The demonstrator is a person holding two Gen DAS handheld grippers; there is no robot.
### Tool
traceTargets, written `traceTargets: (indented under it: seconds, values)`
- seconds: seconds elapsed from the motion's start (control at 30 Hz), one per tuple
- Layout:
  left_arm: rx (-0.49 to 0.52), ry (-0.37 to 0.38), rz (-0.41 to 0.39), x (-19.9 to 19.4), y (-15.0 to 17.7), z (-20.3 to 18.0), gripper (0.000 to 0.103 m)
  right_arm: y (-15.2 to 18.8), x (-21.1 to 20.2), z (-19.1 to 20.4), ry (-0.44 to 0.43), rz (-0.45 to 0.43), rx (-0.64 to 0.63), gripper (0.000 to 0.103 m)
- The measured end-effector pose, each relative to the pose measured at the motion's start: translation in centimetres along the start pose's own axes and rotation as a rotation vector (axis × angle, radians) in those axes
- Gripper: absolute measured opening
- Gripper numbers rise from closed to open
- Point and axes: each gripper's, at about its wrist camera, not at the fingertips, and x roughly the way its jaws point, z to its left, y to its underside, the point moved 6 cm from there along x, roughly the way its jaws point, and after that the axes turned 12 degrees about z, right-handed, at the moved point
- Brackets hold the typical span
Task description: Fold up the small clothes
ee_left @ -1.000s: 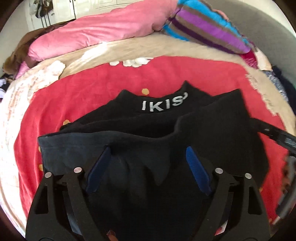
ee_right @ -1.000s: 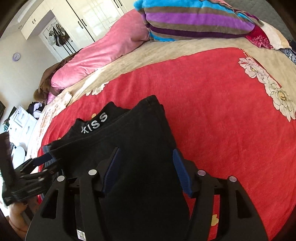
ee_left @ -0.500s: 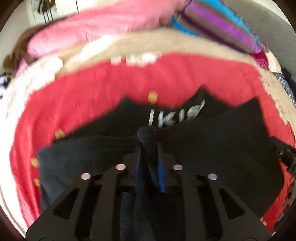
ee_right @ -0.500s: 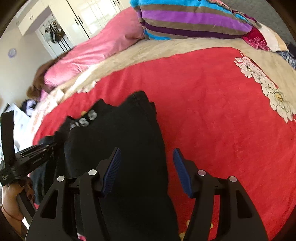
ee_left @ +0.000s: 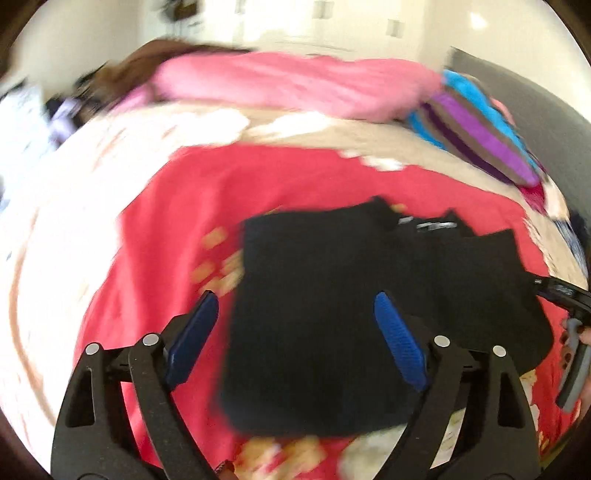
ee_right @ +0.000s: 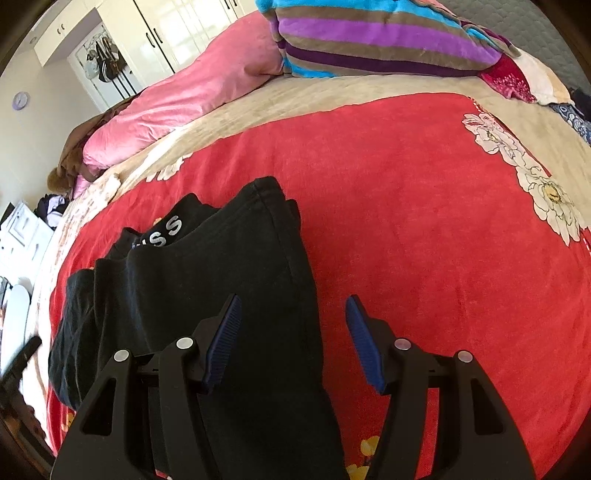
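Observation:
A black pair of briefs (ee_left: 332, 295) with a lettered waistband lies partly folded on the red floral blanket (ee_left: 177, 229). In the blurred left wrist view my left gripper (ee_left: 295, 332) is open and empty, hovering above the garment's left part. In the right wrist view the same garment (ee_right: 207, 295) lies at lower left. My right gripper (ee_right: 293, 339) is open and empty, above the garment's right edge. The right gripper also shows at the right edge of the left wrist view (ee_left: 565, 295).
A pink duvet (ee_right: 177, 99) and a striped blanket (ee_right: 369, 37) lie at the far side of the bed. A beige bedspread (ee_right: 332, 96) borders the red blanket. White wardrobes (ee_right: 155, 33) stand behind. Clutter sits beyond the bed's left edge.
My left gripper was shut on a pinch of the black fabric half a second ago; it has let go, opened and swung left. A flap now lies folded over. My right gripper stayed open.

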Motion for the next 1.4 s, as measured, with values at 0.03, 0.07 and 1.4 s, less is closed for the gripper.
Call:
traceTargets:
  seconds: [0.03, 0.07, 1.4]
  values:
    - [-0.048, 0.031, 0.029, 0.2, 0.7, 1.3, 0.081, 0.0, -0.1, -0.1, -0.005, -0.001, 0.004, 0.057]
    - [-0.106, 0.084, 0.064, 0.8, 1.6, 2.5, 0.082, 0.1, -0.1, -0.2, -0.013, 0.000, 0.010, 0.057]
    - [-0.019, 0.017, 0.106, 1.8, 4.2, 1.8, 0.032, 1.1, 0.7, -1.9, 0.079, 0.052, 0.030, 0.033]
